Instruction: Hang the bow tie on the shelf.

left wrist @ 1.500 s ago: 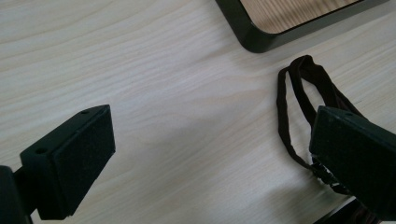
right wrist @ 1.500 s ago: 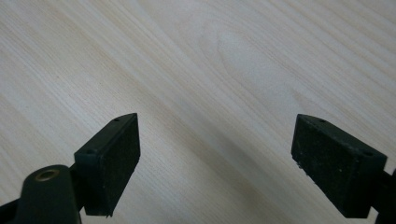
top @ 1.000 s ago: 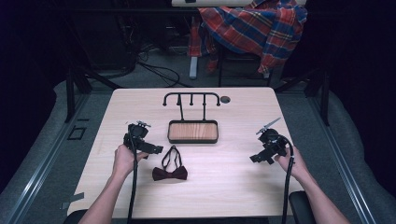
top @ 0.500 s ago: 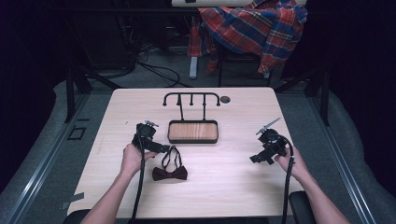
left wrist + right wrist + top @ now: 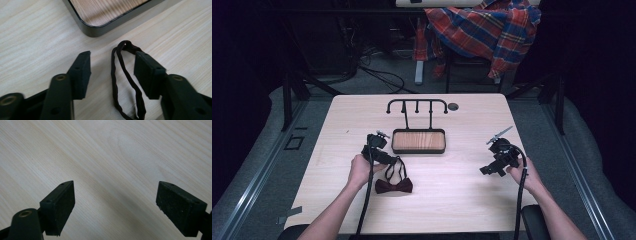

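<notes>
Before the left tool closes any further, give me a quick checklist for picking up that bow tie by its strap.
1. Strap between the left tool's jaws: ok, the loop lies in the gap, close against one pad.
2. Pads pressing the strap from both sides: not ok, the jaws have just been closing but a gap remains on one side.
3. Bow tie free of the tray: ok, they lie apart.
4. Hook rack free: ok, nothing hangs on it.
5. Right tool out of the way: ok, open over bare table.
</notes>
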`<state>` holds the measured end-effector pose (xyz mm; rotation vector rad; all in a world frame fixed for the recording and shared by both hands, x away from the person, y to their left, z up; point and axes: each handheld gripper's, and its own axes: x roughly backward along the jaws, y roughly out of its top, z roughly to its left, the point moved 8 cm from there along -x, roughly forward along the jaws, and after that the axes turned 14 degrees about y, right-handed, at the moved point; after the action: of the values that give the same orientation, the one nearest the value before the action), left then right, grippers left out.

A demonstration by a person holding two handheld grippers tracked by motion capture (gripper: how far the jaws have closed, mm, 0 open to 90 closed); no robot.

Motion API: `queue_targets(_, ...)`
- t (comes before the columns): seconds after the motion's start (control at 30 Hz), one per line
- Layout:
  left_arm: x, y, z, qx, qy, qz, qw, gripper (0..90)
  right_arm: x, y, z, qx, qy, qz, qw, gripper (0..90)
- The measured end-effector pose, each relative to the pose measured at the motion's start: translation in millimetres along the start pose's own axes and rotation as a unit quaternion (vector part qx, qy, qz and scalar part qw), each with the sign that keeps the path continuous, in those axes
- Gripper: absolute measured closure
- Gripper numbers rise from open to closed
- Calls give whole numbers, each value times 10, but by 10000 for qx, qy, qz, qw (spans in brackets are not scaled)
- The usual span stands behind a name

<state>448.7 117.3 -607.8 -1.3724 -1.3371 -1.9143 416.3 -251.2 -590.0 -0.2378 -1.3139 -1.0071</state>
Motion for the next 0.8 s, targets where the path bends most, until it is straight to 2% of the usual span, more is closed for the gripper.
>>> queue_targets(0.03, -13, 0, -14, -49, 19, 34, 10000, 536, -1, 0, -1, -25, 9, -15, 10000, 154)
queue_targets(0.23, -62, -8, -42, -61, 51, 118, 9999, 627, -11, 0, 1, -46, 15, -35, 10000, 154)
queue_targets(0.3, -83, -10, -57, -120, 50, 154, 9998, 677, 6, -15, -19, -10, -50, 108, 9999, 154)
queue_targets(0.4, -112, -14, -81, -178, 106, 217, 9996, 736, 5, -13, -17, -51, -36, 90, 9999, 154)
queue_targets(0.63, -176, -32, -122, -375, 362, 358, 9980, 872, -4, -6, -20, -72, -22, 72, 9999, 154)
queue_targets(0.8, -168, -33, -141, -529, 407, 385, 9970, 885, -14, -9, -12, -122, 21, 41, 9999, 154)
